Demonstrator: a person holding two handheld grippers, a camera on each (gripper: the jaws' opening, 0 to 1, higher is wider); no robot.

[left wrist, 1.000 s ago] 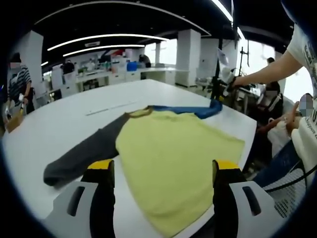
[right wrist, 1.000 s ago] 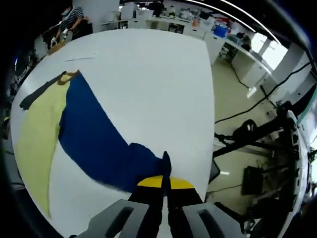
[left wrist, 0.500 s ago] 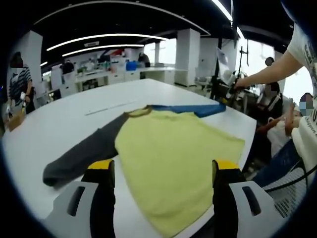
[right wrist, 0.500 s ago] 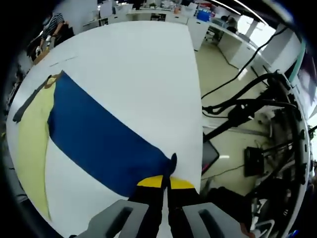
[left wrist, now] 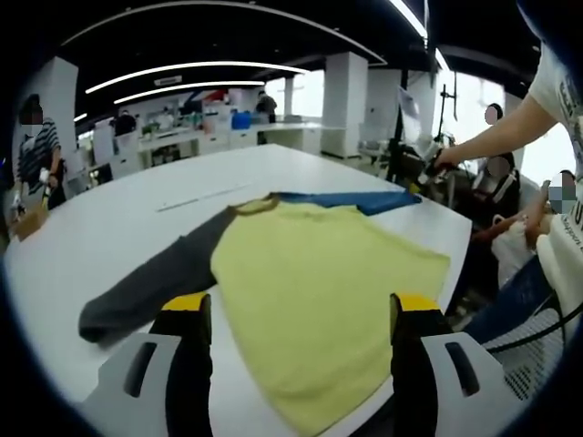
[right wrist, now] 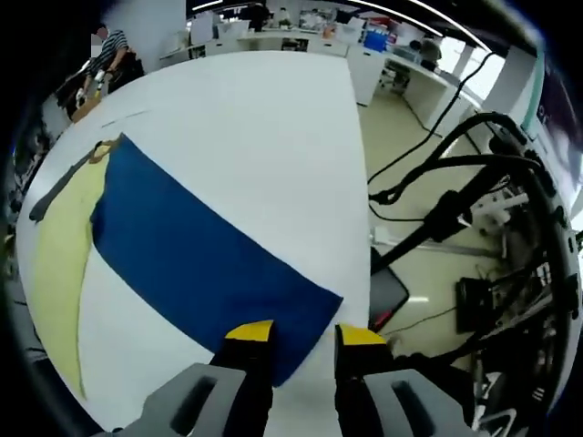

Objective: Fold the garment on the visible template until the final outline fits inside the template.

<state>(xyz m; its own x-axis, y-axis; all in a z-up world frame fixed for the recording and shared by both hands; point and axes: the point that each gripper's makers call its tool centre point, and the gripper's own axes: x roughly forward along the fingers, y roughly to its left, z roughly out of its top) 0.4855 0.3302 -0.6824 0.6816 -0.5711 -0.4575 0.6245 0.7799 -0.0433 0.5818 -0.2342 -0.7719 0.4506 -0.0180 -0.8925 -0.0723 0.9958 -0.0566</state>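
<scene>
Room: open office hall with white columns, ceiling light strips and rows of desks at 12 o'clock in the left gripper view; several people stand at its edges.
Surface: large white surface (left wrist: 109, 218) with rounded corners, carrying the shirt; in the right gripper view its far edge runs from 12 to 5 o'clock, with bare floor and black cables (right wrist: 437, 173) beyond.
Shirt: long-sleeved shirt (left wrist: 319, 291) lying flat on the surface, spread out and unfolded.
Shirt body: pale yellow, at the centre of the left gripper view, hem toward 6 o'clock, collar toward 12 o'clock.
Grey sleeve: dark grey sleeve (left wrist: 150, 287) stretched flat toward 8 o'clock in the left gripper view.
Blue sleeve: blue sleeve (right wrist: 200, 264) stretched flat; in the right gripper view it runs from the collar at 10 o'clock to its cuff at 6 o'clock, close to the surface's edge.
Left hand-held gripper: left hand-held gripper (left wrist: 301, 314) jaws wide apart, yellow-tipped, holding nothing, hovering over the shirt's hem.
Right hand-held gripper: right hand-held gripper (right wrist: 305, 337) jaws parted a little, nothing between them; one yellow tip overlaps the blue cuff's end, contact cannot be told.
Person: bare arm (left wrist: 492, 137) reaching in from 2 o'clock in the left gripper view toward the blue sleeve's end.
Strip: thin pale strip (left wrist: 196, 198) lying on the surface beyond the collar, well apart from the shirt.
</scene>
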